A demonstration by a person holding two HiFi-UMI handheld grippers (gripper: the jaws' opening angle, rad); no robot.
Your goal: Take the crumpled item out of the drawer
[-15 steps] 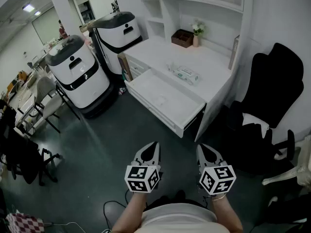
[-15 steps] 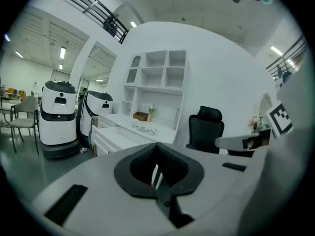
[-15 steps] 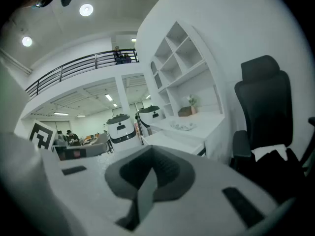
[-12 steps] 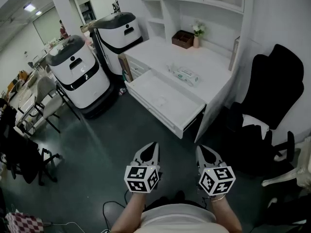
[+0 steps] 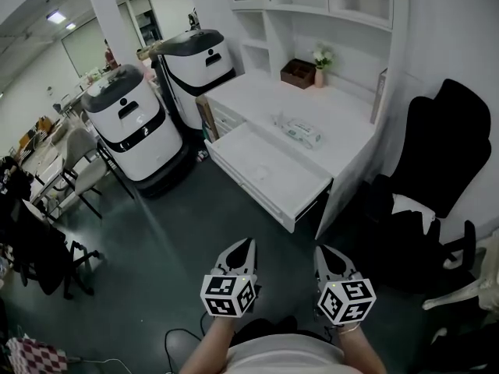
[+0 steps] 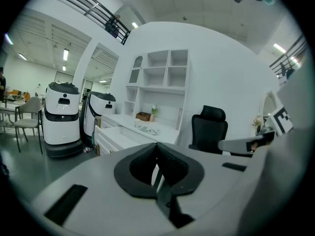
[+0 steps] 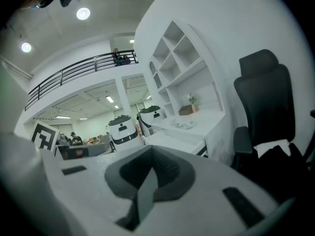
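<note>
Down near the person's waist, the left hand-held gripper [image 5: 245, 246] and right hand-held gripper [image 5: 322, 252] are clenched and empty. Well ahead of them, the crumpled item [image 5: 263, 174] lies in the open drawer [image 5: 253, 194]. The approach seems under way; next, a gripper likely needs to reach in and open.

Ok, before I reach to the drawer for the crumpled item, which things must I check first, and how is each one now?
1. Drawer pulled open: ok.
2. Crumpled item visible inside the drawer: ok, a small pale lump; its details are too small to tell.
3. Left tool empty: ok, jaws together on nothing.
4. Right tool empty: ok, jaws together on nothing.
5. Jaws opened for a grasp: not ok, both shut.
6. Tools at the drawer: not ok, both are held well short of it, with floor between.
</note>
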